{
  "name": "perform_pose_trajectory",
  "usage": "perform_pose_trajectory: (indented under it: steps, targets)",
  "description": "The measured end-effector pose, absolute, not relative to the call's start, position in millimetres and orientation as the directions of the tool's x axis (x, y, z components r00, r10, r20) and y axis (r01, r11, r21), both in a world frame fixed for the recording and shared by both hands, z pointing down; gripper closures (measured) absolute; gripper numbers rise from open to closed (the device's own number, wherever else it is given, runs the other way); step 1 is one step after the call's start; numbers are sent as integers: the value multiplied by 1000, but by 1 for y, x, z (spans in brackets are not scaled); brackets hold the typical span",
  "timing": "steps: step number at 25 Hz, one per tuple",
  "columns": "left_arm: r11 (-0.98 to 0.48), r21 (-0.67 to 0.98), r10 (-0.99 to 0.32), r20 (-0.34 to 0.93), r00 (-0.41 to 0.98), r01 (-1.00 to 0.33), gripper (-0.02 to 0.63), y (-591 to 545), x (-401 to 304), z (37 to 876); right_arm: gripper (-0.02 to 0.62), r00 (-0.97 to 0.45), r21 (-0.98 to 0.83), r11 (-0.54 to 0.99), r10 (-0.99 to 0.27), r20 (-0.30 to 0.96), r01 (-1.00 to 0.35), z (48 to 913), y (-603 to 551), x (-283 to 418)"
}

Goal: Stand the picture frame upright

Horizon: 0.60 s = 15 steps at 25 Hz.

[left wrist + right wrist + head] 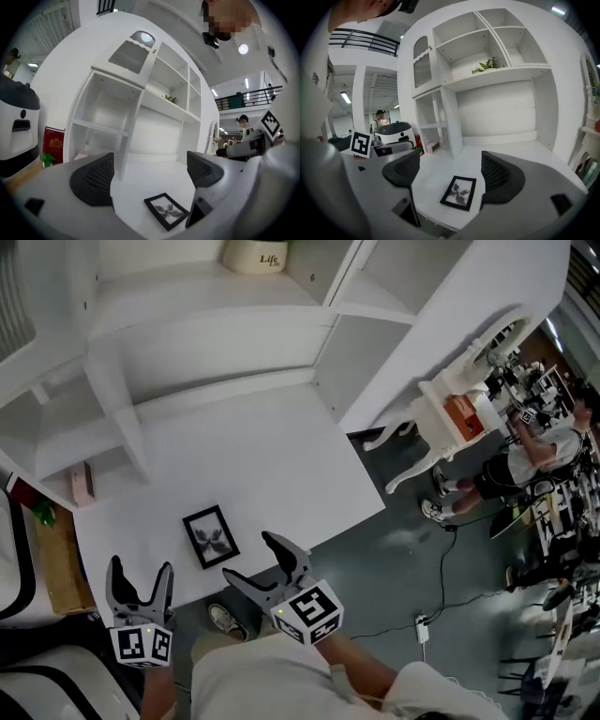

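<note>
We hold 2 grippers, both just in front of the desk's front edge. The L gripper (pixel 142 565) is wide open w/ nothing in it. In the left gripper view (pixel 150 171) its two dark pads (pixel 93 178) stand far apart, and only the desk shows btw them. The R gripper (pixel 248 556) is wide open too and holds nothing. In the right gripper view (pixel 451 171) we see both jaws spread apart.

The picture frame (pixel 211 535) is lying flat on the white desk (pixel 281 465), face up, near the front edge. It has a black rim & a grey pic inside. It's a bit closer to the R gripper. No jaw is touching it. In the right gripper view the frame (pixel 459 193) sits low btw the jaws, out past them. In the left gripper view it (pixel 166 211) is low and off to the right-hand jaw.

Behind the desk is a white shelf unit (pixel 187 352). A cream pot (pixel 255 254) sits up on a high shelf. A small pink thing (pixel 82 484) is in a low side cubby. A shoe (pixel 225 620) shows on the floor under the desk edge. A person (pixel 539 451) is far off to the right.
</note>
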<state>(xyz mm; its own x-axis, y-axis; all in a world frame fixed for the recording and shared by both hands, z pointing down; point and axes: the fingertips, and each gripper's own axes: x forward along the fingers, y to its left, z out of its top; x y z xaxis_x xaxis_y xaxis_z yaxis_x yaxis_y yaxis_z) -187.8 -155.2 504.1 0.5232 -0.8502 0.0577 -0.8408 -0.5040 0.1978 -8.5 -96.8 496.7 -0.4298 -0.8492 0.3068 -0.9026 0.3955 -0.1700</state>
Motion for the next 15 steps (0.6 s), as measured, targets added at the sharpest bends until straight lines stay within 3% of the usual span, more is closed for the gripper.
perform_pose_trajectory:
  steps: [10,15]
  targets:
    - [-516,197,-833,112,542,-834,137,-187,-132,533,190,-425,-207,373,-830,361,-904,528,-130,44]
    - [-513,214,-797,241,554,-831,137,-194,-110,578,190,-481,-290,387,-764,430,-875,568,-151,50]
